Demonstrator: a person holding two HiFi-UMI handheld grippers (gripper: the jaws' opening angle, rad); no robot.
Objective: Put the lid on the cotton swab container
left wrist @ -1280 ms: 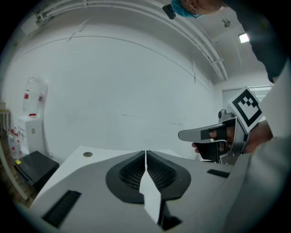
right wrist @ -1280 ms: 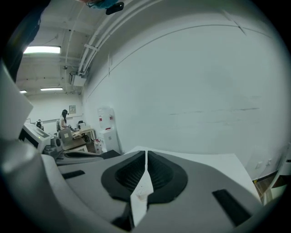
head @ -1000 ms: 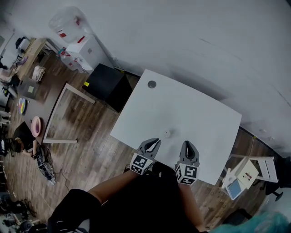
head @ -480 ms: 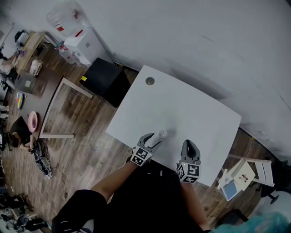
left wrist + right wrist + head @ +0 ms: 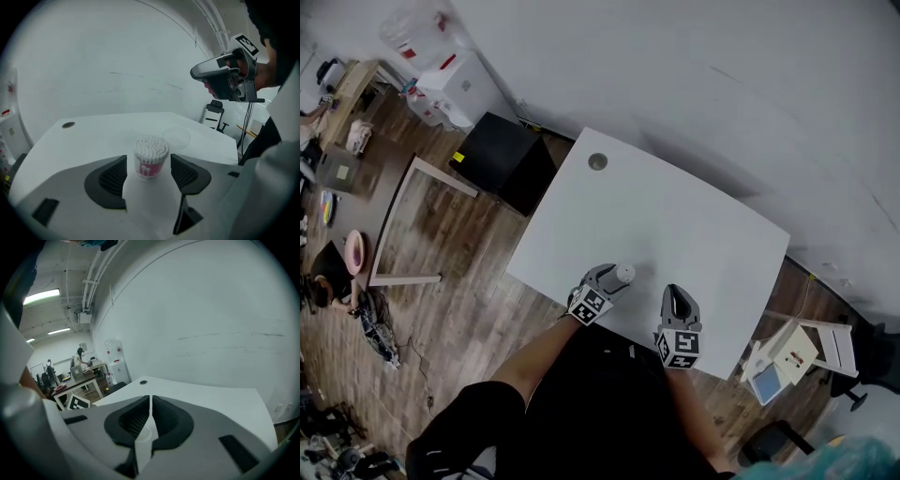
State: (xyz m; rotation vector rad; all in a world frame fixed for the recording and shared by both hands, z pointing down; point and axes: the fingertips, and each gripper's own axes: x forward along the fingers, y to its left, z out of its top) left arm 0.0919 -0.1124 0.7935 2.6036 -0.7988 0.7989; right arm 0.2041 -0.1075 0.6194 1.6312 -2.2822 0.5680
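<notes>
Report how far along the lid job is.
Done: nothing yet; the cotton swab container stands uncovered on the table. In hand: the left hand-held gripper, its jaws just opened wide, straddles the container without pressing it. The right hand-held gripper is shut and empty, above the table. Left: pick up the clear lid lying beyond the container and seat it.

The head view looks steeply down from high above the table (image 5: pixel 675 216), the left gripper (image 5: pixel 607 277) and right gripper (image 5: pixel 673 298) small at its near edge. Each gripper view sits low, close behind its own jaws, facing across the tabletop to the wall (image 5: pixel 117 61). All three share the hole (image 5: pixel 598 161) at the corner farthest from the grippers.
</notes>
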